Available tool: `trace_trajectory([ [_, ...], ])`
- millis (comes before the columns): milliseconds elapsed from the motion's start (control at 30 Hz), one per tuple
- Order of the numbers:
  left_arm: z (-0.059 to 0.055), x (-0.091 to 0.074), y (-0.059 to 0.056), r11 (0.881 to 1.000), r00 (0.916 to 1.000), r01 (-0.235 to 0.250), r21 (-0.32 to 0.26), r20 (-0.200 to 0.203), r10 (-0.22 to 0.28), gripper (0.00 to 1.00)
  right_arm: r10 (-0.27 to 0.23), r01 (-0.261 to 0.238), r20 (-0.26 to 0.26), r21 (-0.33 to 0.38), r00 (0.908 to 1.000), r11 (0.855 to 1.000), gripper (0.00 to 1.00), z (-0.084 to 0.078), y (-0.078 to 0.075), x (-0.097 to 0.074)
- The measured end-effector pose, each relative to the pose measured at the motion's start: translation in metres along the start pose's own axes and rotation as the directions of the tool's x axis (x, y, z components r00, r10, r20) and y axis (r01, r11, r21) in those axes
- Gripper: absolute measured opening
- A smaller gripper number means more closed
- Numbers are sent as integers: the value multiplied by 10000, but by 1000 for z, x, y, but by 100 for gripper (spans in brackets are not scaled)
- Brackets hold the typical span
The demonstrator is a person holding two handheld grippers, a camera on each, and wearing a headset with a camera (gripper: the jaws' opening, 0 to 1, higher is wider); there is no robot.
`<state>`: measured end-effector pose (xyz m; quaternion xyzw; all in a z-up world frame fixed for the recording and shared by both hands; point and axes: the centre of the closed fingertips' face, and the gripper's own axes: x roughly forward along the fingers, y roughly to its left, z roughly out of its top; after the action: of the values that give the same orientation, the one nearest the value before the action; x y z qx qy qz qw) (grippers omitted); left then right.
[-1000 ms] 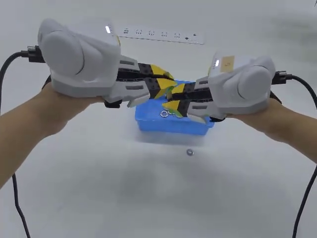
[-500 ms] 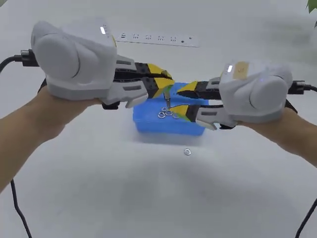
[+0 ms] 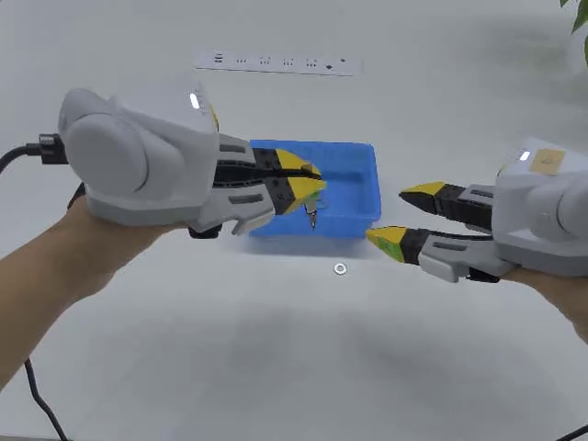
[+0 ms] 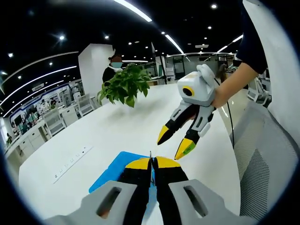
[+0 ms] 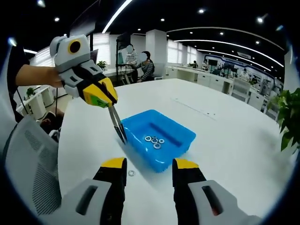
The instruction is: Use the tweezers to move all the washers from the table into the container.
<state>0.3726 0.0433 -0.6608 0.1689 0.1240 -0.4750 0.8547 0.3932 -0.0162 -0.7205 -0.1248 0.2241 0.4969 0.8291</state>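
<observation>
— Why does the left gripper sit at the centre of the head view, over the container?

— Its jaws are pressed together on the tweezers, which hang point-down at the blue container's near wall. In the right gripper view the tips look bare, so I judge it is between a drop and the next pick.

— And the right gripper?

— It is at the right edge of the head view, beside the container. Its jaws are spread wide and hold nothing. It seems parked there to keep out of the tweezers' way.

— Where are the washers?

— Several washers lie together on the container floor. One lone washer rests on the white table just below the container in the head view, apart from its wall.

— Does anything block it?

— Not that I see. The table around it is bare, and the tweezers only have to clear the container's front wall. The right gripper's lower jaw is the nearest thing to it.

— What else is around?

— A power strip lies along the top of the head view, well apart from the work. A leafy plant shows upper left in the left gripper view.
</observation>
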Motion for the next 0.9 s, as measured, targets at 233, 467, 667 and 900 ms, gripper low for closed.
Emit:
trace_trajectory([
  [233,-8,15,-27,9981,9984,557,253,-21,-557,6,42,-40,-118,173,9999,9998,55,-20,3,-13],
  [467,-15,27,-44,9955,9960,827,459,291,-841,6,290,-285,-337,157,9990,9995,61,-31,11,-19],
  [667,-24,32,-42,9959,9955,882,206,324,-889,6,635,-616,-275,639,9976,9960,74,-35,25,-21],
  [900,-33,30,-37,9963,9954,852,-84,454,-848,6,1195,-1162,-226,1141,9926,9866,86,-40,39,-21],
])
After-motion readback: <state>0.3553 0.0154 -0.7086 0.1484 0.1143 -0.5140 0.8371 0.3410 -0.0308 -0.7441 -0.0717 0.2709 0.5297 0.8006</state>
